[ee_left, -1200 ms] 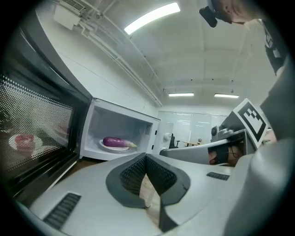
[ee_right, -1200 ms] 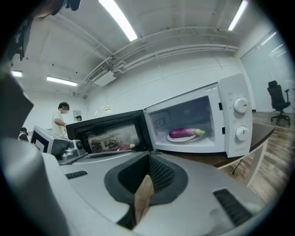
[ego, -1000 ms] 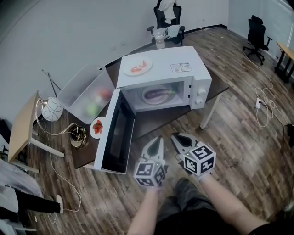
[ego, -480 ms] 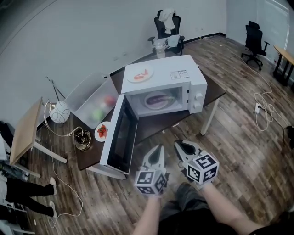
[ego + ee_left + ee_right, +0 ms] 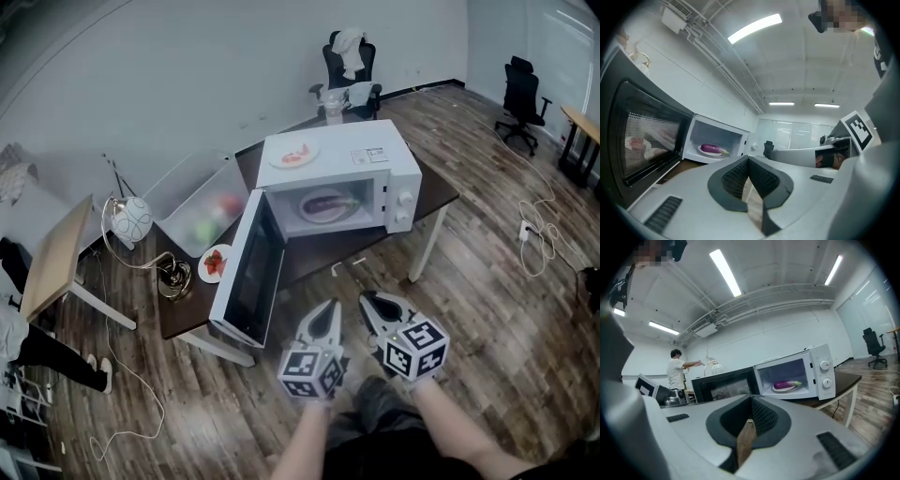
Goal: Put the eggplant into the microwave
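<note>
A purple eggplant point(image 5: 327, 201) lies on a white plate inside the white microwave point(image 5: 375, 148), whose door point(image 5: 249, 269) hangs wide open to the left. The eggplant point(image 5: 711, 148) shows in the left gripper view and the eggplant point(image 5: 786, 384) in the right gripper view, both well ahead of the jaws. My left gripper point(image 5: 324, 315) and right gripper point(image 5: 371, 306) hover side by side over the wooden floor, away from the table, both shut and empty.
The microwave stands on a dark table point(image 5: 436, 192). A plate of red food point(image 5: 293, 154) rests on top of it, another small plate point(image 5: 215, 263) and a clear bin point(image 5: 199, 202) lie left of the door. A lamp point(image 5: 132, 218), side table, office chairs and floor cables surround; a person point(image 5: 676, 372) stands behind.
Both grippers have drawn back from the microwave together, staying shut. The view has pulled away, so the microwave and table look smaller and farther.
</note>
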The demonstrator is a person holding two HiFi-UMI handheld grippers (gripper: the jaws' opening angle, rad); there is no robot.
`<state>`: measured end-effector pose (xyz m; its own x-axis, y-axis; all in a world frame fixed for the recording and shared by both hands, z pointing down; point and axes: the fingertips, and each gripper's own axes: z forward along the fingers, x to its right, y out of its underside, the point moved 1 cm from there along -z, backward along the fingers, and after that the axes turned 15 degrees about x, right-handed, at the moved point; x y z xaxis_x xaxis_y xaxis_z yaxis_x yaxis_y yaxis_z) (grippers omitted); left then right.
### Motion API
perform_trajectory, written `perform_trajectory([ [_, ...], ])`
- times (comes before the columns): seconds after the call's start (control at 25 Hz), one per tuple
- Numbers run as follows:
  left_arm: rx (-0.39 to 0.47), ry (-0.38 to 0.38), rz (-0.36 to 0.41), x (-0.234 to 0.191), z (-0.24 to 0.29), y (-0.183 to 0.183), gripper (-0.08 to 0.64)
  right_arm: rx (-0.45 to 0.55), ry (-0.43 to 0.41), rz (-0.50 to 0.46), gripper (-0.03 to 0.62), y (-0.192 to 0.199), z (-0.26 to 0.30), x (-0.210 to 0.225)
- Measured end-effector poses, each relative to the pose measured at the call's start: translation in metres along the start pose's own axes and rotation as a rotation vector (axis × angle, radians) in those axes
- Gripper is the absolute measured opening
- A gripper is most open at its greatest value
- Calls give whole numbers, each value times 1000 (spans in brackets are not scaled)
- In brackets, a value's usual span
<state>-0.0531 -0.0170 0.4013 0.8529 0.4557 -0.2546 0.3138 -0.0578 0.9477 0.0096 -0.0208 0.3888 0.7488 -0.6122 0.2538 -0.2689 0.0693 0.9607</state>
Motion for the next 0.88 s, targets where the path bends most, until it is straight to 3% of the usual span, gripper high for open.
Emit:
perform_trajectory([
  [0.48, -22, 1, -32, 21, -20, 18, -2, -31, -4, -19, -3, 8, -34, -6],
  [0.88, -35, 2, -13, 40, -29, 25, -2, -2, 20, -15, -3, 4, -57, 2],
])
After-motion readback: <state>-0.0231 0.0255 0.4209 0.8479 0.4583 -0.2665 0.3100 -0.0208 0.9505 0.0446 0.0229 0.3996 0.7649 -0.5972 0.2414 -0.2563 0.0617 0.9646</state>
